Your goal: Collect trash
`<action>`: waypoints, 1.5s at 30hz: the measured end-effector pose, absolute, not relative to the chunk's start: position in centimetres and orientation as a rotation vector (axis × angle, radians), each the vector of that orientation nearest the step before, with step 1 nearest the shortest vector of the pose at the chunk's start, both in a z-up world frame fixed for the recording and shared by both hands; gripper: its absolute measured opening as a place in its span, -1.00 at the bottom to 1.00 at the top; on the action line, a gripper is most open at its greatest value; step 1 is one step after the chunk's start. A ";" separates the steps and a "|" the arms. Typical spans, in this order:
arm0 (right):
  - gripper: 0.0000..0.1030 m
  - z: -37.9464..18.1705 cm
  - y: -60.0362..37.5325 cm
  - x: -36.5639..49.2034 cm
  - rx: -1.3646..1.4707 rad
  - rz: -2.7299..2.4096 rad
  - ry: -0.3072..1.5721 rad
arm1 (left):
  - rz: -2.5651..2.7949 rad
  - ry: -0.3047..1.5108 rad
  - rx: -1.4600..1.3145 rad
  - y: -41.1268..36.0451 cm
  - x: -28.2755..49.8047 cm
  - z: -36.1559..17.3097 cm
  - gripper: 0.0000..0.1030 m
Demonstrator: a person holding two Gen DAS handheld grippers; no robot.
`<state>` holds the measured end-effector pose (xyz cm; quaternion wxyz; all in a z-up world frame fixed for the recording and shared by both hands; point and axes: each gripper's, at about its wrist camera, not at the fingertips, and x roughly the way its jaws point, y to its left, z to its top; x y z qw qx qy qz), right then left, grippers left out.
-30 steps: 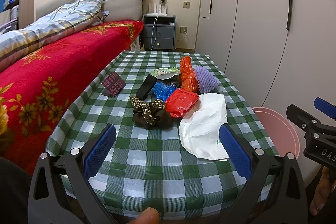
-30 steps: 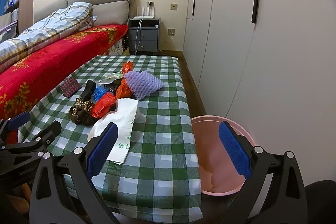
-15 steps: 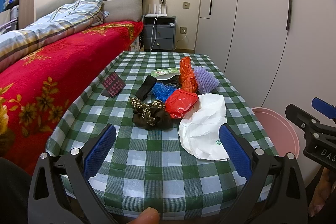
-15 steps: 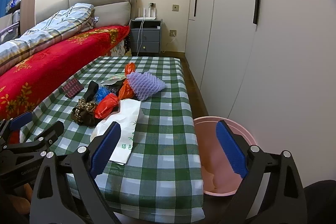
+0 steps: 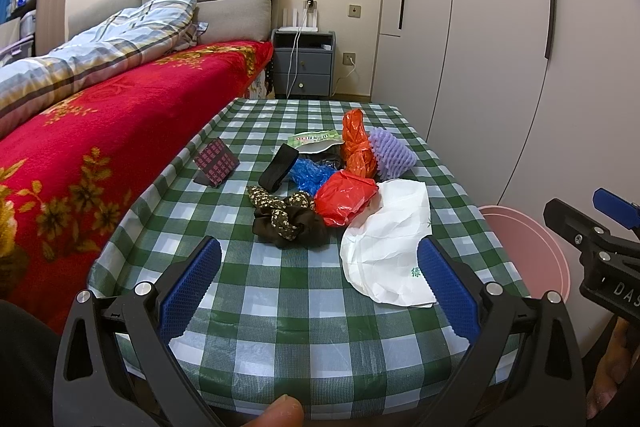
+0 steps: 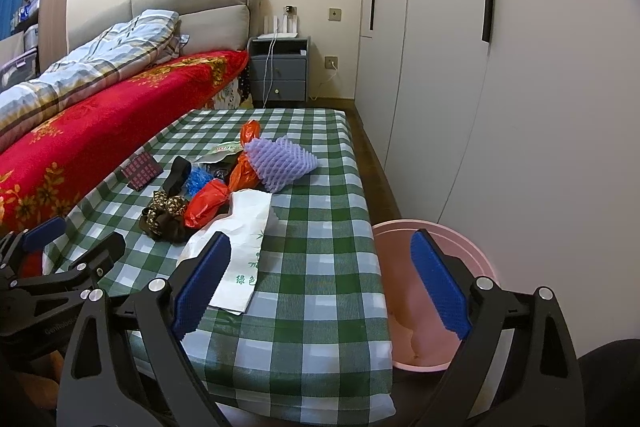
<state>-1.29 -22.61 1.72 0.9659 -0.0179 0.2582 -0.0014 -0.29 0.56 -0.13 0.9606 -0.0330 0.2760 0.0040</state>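
Trash lies in a heap mid-table on the green checked cloth [image 5: 280,291]: a white paper bag [image 5: 390,247] [image 6: 244,239], a red plastic bag [image 5: 346,197] [image 6: 206,203], an orange bag [image 5: 356,147] [image 6: 244,173], purple foam netting [image 5: 390,155] [image 6: 280,161], blue plastic [image 5: 310,175] and a green-white wrapper [image 5: 316,141]. A pink bin [image 6: 436,291] [image 5: 524,247] stands on the floor right of the table. My left gripper [image 5: 318,287] hangs open over the near table edge. My right gripper [image 6: 320,283] is open between the table corner and the bin, holding nothing.
A brown patterned scrunchie [image 5: 286,219], a black band [image 5: 278,167] and a small dark red box [image 5: 216,163] also lie on the table. A bed with a red blanket [image 5: 100,131] runs along the left. White wardrobe doors [image 5: 480,47] stand at the right; a grey nightstand [image 5: 302,63] is behind.
The right wrist view has shifted slightly, raising the table and bin in frame. The left gripper has barely moved. Both stay open.
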 end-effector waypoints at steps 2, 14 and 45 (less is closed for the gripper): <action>0.74 1.7 -22.6 -1.3 -0.031 -0.001 0.522 | 0.008 0.559 -0.065 0.3 -0.2 -0.2 0.85; 0.69 1.4 -22.7 -1.2 -0.009 0.008 0.541 | 0.010 0.563 -0.067 0.2 -0.1 0.2 0.85; -0.21 -5.8 -21.4 9.7 0.225 0.201 0.759 | 0.122 0.710 -0.275 4.2 9.5 -5.0 0.04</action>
